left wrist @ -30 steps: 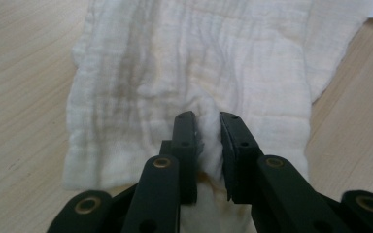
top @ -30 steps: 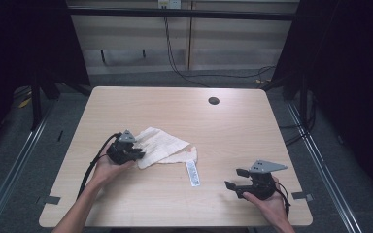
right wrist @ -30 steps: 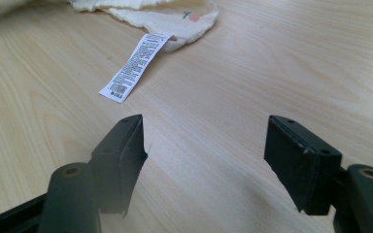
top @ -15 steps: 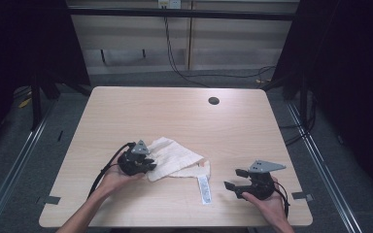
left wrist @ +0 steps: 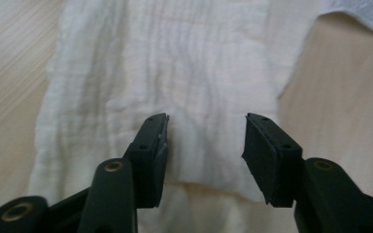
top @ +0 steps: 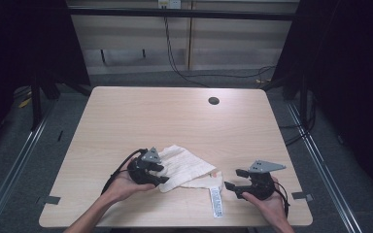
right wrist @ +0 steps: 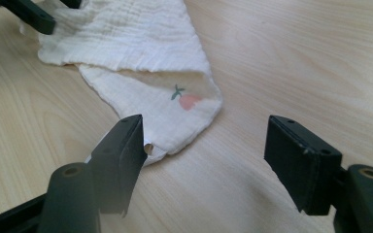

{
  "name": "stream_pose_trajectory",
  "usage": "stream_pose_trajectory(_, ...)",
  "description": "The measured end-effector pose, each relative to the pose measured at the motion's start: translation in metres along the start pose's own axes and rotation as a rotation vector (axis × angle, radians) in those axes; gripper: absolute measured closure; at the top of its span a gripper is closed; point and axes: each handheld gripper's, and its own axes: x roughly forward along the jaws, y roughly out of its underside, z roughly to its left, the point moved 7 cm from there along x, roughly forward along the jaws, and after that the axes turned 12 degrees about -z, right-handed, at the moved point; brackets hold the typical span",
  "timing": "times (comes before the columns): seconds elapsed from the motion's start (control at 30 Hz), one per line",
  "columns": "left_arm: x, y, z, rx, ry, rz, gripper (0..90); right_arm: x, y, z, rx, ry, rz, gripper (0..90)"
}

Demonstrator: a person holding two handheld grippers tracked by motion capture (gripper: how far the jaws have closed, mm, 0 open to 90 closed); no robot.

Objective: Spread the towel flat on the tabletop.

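High view: the left gripper [top: 159, 174] lay low over the cloth [top: 187, 167], jaws just opened, gripping nothing; the right gripper [top: 233, 178] gaped wide lower right, the table [top: 175, 116] bare above.

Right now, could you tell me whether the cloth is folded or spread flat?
Folded. In the right gripper view the cloth has an upper layer lying over a lower one with a small pink print; the high view shows it doubled on the table.
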Motion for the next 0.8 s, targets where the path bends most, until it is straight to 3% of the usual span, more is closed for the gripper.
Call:
stream_pose_trajectory(0.07,-0.009,-0.002,-0.010,0.044,0.019,0.005,49.6,-0.001,-0.001,0.000,0.014,0.000,-0.008,30.4)
stream_pose_trajectory(0.23,-0.014,0.000,-0.029,0.084,0.078,-0.034,60.1,-0.001,-0.002,0.001,0.005,0.000,-0.009,30.4)
stream_pose_trajectory(0.37,0.002,0.015,-0.026,0.092,0.105,0.029,62.2,0.001,-0.001,0.000,0.008,-0.003,-0.004,30.2)
stream_pose_trajectory(0.4,0.004,0.016,-0.023,0.072,0.092,0.021,60.7,0.001,-0.001,0.000,0.005,-0.002,-0.003,30.2)
stream_pose_trajectory(0.47,0.007,0.018,-0.021,0.062,0.103,0.017,59.2,0.000,-0.001,0.000,0.006,-0.008,-0.006,30.2)
stream_pose_trajectory(0.53,0.007,0.019,-0.021,0.072,0.117,0.009,59.8,0.000,0.000,0.001,0.013,-0.008,0.001,30.3)
stream_pose_trajectory(0.6,0.007,0.022,-0.022,0.102,0.111,0.030,61.3,0.000,0.000,0.000,0.012,-0.012,0.001,30.2)
stream_pose_trajectory(0.8,0.011,0.029,-0.031,0.115,0.112,0.024,63.3,0.000,0.000,0.001,0.008,-0.008,-0.001,30.3)
